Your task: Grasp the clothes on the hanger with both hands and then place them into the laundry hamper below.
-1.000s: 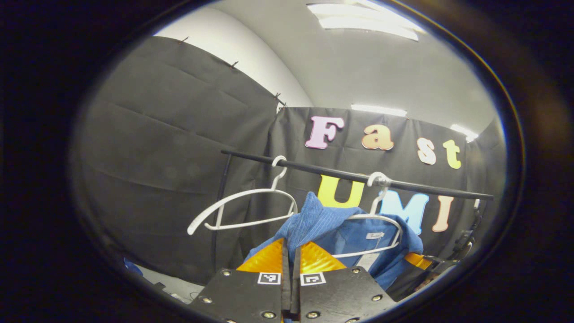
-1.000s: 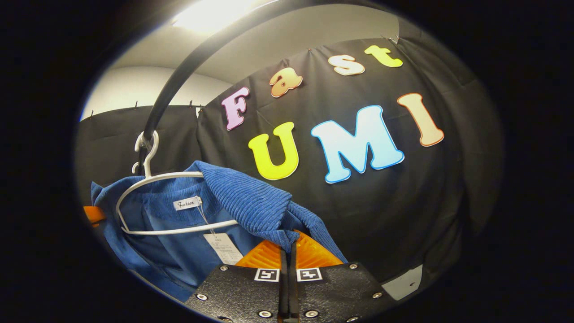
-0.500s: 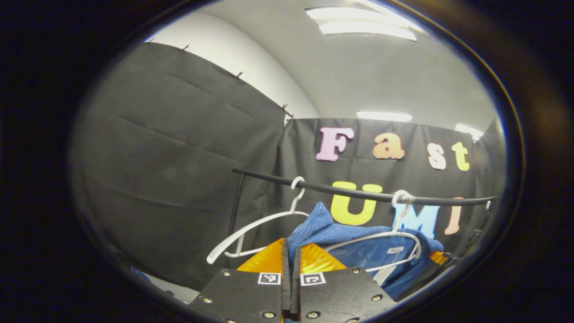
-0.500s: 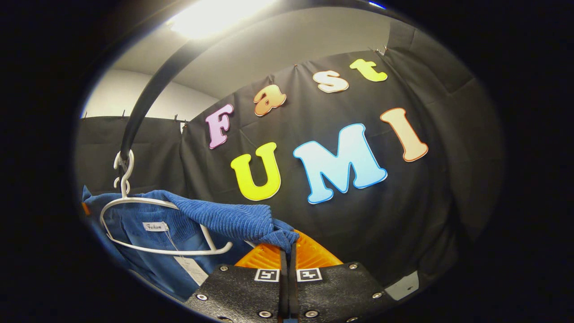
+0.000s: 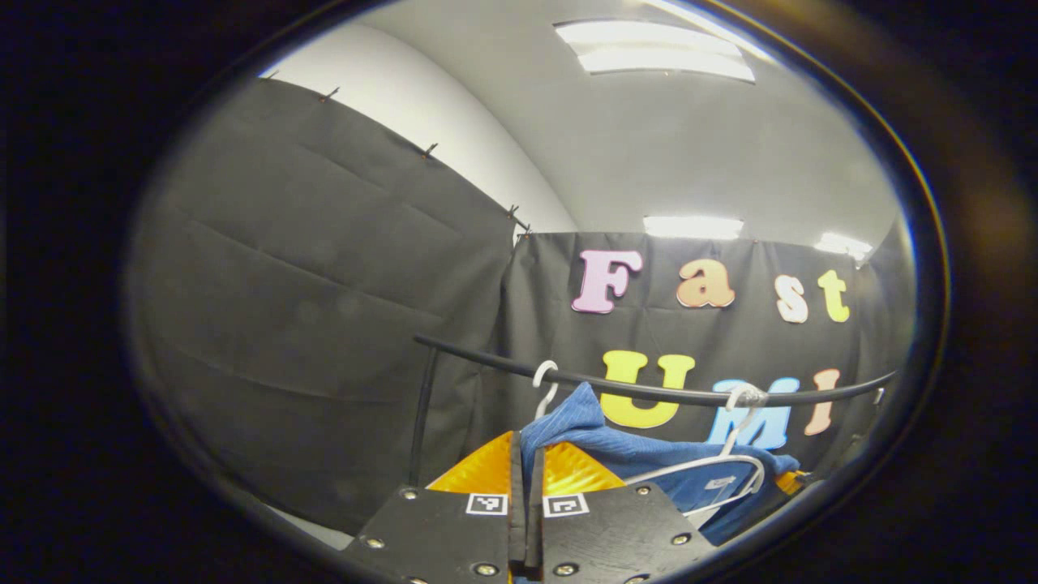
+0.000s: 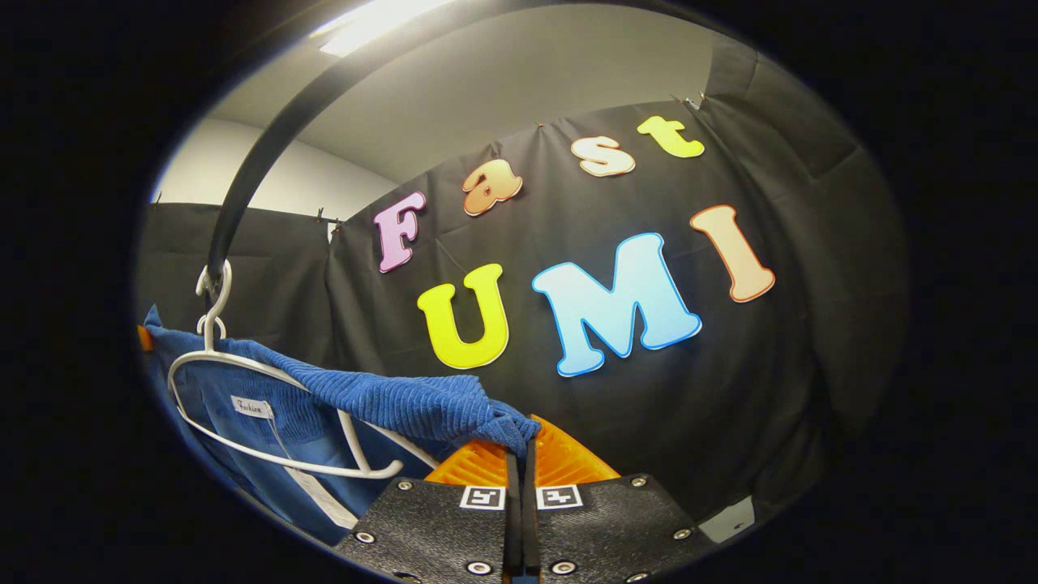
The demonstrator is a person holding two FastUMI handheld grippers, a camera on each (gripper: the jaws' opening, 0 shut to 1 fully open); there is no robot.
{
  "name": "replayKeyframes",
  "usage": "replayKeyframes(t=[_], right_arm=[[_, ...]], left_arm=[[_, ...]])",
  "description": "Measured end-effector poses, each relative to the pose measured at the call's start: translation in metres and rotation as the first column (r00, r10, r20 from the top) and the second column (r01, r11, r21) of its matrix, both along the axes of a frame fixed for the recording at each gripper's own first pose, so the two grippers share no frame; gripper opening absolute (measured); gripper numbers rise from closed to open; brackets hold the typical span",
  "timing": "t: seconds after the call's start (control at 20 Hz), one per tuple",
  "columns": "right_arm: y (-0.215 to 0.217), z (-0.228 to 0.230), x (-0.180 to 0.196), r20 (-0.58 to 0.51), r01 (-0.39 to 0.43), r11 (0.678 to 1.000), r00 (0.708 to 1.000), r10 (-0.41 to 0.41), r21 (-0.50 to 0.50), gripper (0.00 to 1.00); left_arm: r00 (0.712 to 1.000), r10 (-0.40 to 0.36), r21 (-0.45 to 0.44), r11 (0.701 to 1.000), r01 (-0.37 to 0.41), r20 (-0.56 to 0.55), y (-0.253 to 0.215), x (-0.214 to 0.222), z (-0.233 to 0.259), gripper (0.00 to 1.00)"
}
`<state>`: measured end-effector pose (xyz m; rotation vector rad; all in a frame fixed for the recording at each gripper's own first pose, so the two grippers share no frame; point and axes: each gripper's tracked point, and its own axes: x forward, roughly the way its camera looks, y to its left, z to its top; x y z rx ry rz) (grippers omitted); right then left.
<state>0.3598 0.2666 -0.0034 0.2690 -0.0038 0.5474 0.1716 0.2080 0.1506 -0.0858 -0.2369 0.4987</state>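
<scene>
A blue corduroy garment (image 5: 616, 450) is stretched between the two grippers. In the left gripper view, my left gripper (image 5: 527, 450) is shut on one shoulder of it. The right gripper (image 6: 520, 442) pinches the other shoulder of the garment (image 6: 405, 401) in the right gripper view. A white hanger (image 6: 268, 405) still sits inside the neck, its hook on the black rail (image 6: 268, 154). The same hanger (image 5: 714, 470) hangs from the rail (image 5: 649, 391) in the left gripper view.
A second white hanger's hook (image 5: 545, 381) hangs on the rail to the left of the garment. The rail's upright post (image 5: 419, 422) stands at its left end. Black cloth walls close the booth behind and at the left.
Both grippers have pulled the garment's shoulders outward and off the hanger's arms. The cloth now lies flatter between them, and the rail and hangers sit lower in the left gripper view.
</scene>
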Motion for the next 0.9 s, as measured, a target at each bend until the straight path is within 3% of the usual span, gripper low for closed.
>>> replayKeyframes(t=[0.15, 0.4, 0.7, 0.9], right_arm=[[0.007, -0.001, -0.003, 0.011, -0.021, 1.0, 1.0, 0.021, -0.004, 0.0], [0.012, -0.002, -0.001, 0.018, -0.045, 0.999, 0.999, 0.045, -0.02, 0.0], [0.013, 0.005, 0.003, 0.06, -0.047, 0.998, 0.997, 0.049, -0.038, 0.0], [0.014, 0.002, 0.009, 0.066, -0.041, 0.998, 0.997, 0.044, -0.051, 0.0]], left_arm=[[1.0, -0.01, 0.006, 1.0, 0.01, -0.016, 0.005, 0.003, -0.001, 0.01], [0.996, -0.056, -0.059, 0.997, 0.052, -0.064, 0.029, -0.001, -0.03, 0.01], [0.986, -0.08, -0.023, 0.997, 0.077, -0.145, 0.038, 0.004, -0.052, 0.04], [0.982, -0.097, -0.034, 0.995, 0.093, -0.165, 0.039, 0.009, -0.074, 0.01]])
